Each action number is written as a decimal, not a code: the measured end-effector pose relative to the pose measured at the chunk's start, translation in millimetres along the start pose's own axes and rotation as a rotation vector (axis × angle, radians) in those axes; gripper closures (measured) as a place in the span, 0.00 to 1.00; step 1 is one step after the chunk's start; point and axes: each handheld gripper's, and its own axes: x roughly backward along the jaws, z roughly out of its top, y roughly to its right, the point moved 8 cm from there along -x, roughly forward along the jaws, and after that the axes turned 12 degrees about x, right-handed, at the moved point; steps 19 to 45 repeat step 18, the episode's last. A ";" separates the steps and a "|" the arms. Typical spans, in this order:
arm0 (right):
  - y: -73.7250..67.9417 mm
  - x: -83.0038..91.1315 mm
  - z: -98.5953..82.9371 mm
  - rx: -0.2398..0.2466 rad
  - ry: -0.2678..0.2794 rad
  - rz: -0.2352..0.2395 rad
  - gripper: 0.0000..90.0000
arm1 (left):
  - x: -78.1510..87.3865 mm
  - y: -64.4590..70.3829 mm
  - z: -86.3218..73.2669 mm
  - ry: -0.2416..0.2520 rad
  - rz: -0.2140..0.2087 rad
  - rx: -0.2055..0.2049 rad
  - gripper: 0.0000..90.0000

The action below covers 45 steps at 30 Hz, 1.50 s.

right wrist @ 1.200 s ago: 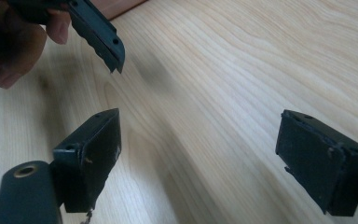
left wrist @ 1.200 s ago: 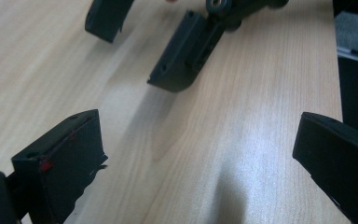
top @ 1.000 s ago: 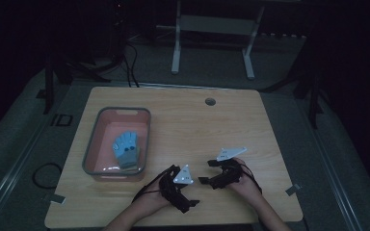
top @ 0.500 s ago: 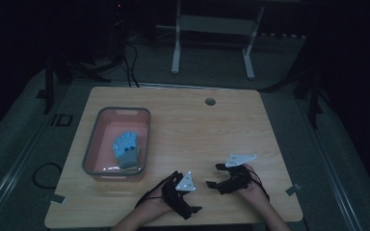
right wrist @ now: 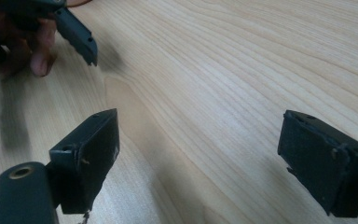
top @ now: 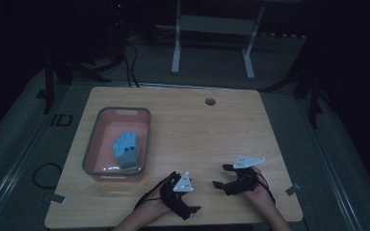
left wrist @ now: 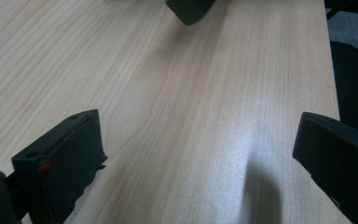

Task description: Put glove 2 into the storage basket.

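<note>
1. Near the table's (top: pixel 183 120) front edge, the left gripper (top: pixel 189 198) and right gripper (top: pixel 220 175) sit side by side, apart.
2. Both have jaws spread wide, nothing between them but bare wood.
3. Up and left of the left gripper, a blue glove (top: pixel 126 149) lies inside the pink tub (top: pixel 92 149).

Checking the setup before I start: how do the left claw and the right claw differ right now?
The left claw sits nearer the table's front edge and closer to the pink bin; the right claw sits farther in and farther from the bin. The left claw's grey plate looks smaller in the high view than the right's. Both are open, empty, and low over the bare wooden table.
</note>
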 end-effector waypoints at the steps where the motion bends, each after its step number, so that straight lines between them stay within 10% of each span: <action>1: 0.4 0.1 0.0 -0.002 0.001 0.002 0.14 | -0.1 0.5 -0.5 -0.001 0.002 -0.002 0.02; 45: 2.1 -2.1 -2.6 0.007 -0.021 -0.016 0.14 | 0.2 2.6 -3.2 -0.004 -0.001 -0.008 0.02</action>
